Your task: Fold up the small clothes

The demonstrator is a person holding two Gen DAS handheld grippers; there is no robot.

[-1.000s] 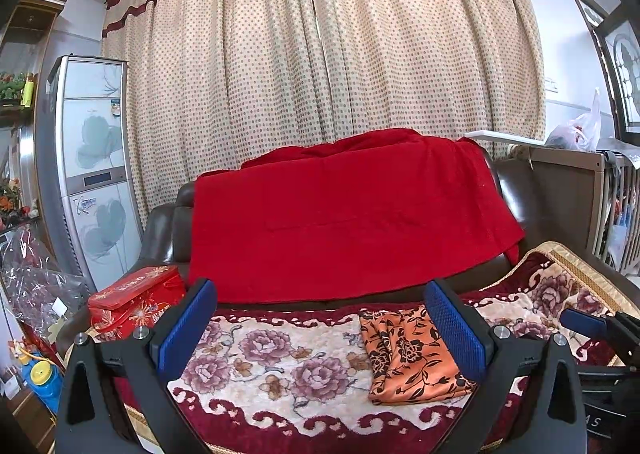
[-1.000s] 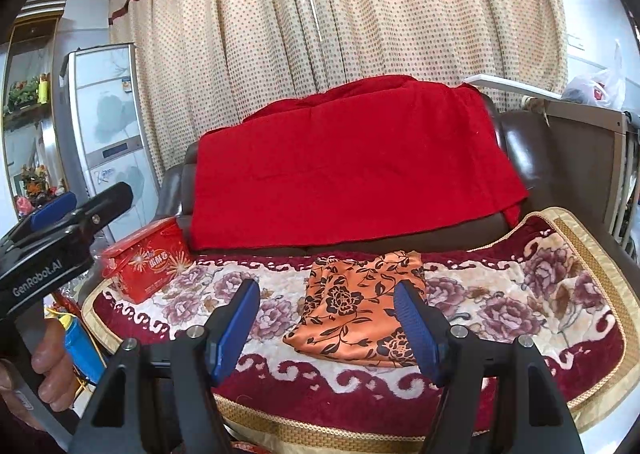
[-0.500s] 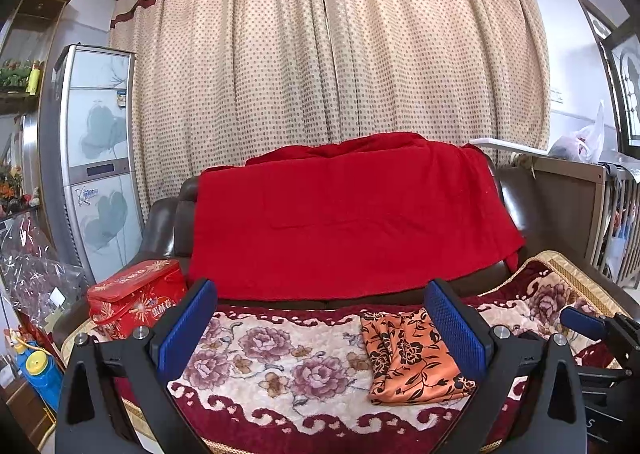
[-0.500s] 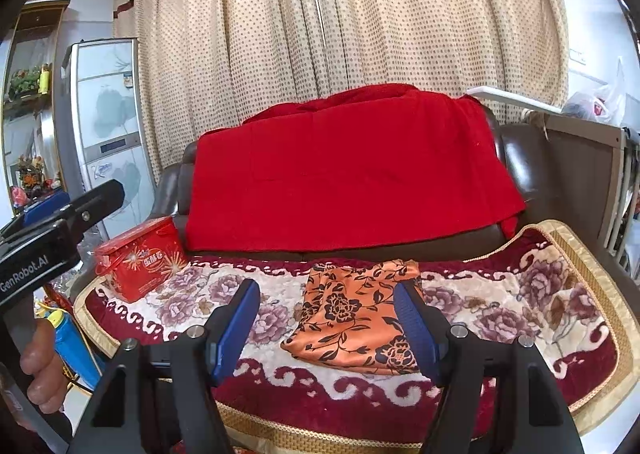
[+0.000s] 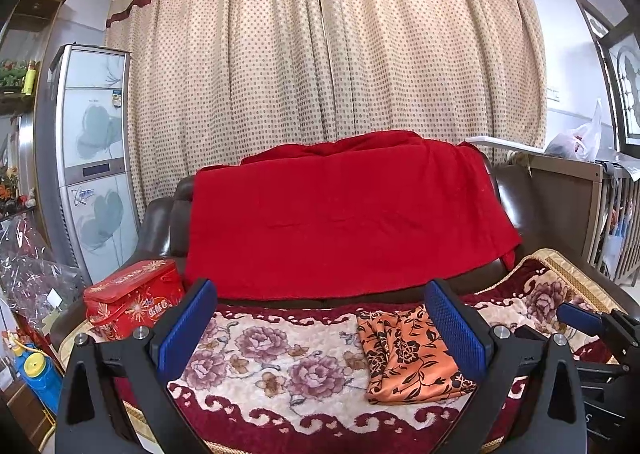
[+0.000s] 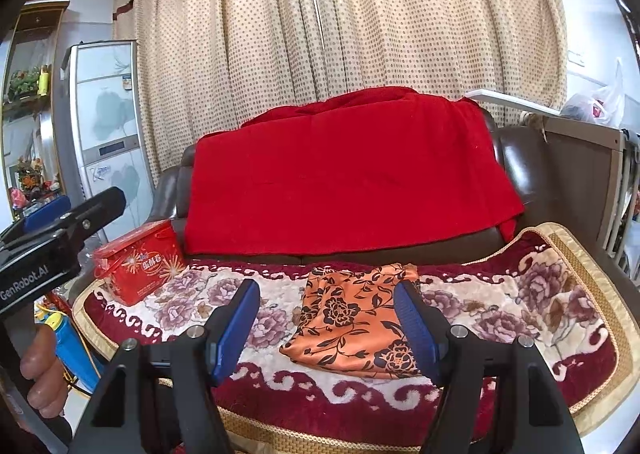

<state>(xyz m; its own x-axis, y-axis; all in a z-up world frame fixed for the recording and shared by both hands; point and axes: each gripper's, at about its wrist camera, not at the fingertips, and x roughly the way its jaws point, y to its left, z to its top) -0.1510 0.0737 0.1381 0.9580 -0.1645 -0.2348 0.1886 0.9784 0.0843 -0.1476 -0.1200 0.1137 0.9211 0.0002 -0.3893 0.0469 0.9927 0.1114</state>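
A small orange garment with black flowers lies folded flat on the floral blanket over the sofa seat; it also shows in the right wrist view. My left gripper is open and empty, held back from the seat, left of the garment. My right gripper is open and empty, in front of the garment and apart from it. The left gripper's body shows at the left of the right wrist view.
A red blanket drapes the sofa back. A red tin box sits at the seat's left end. A white cabinet stands left, a wooden crib right, curtains behind.
Both grippers have pulled back and tilted up slightly, so the garment sits lower and farther in both views. Jaws stay open. The garment has not moved.
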